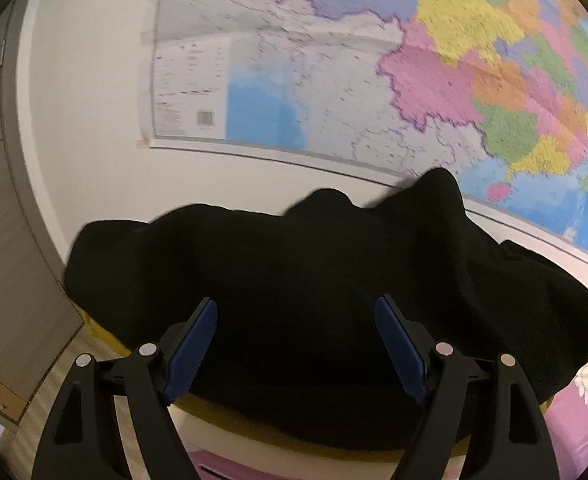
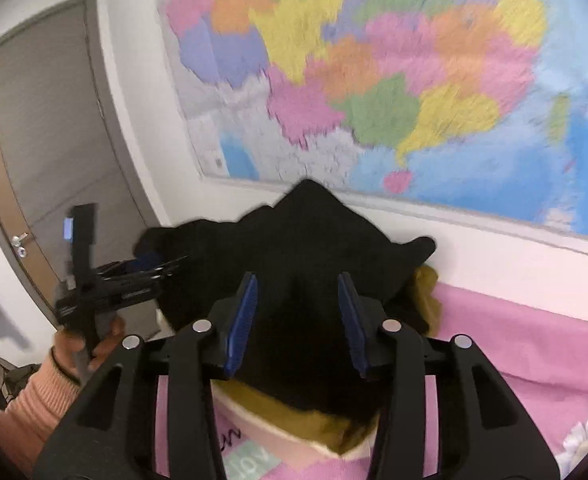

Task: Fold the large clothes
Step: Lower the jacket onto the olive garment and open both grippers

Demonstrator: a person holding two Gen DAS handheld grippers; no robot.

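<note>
1. Two grippers, both spread over black garment point(image 1: 314, 300), heaped at frame centre on pink bedding point(image 2: 526, 344); nothing pinched.
2. Left gripper point(image 1: 296, 320): jaws wide, garment beyond the tips.
3. Right gripper point(image 2: 298, 292): narrower gap, garment behind.
4. Right view only: hand point(image 2: 81, 344), peach sleeve point(image 2: 33, 404), door point(image 2: 49, 152), lower left.
5. Wall map point(image 1: 374, 60) in both, upper frame.
</note>
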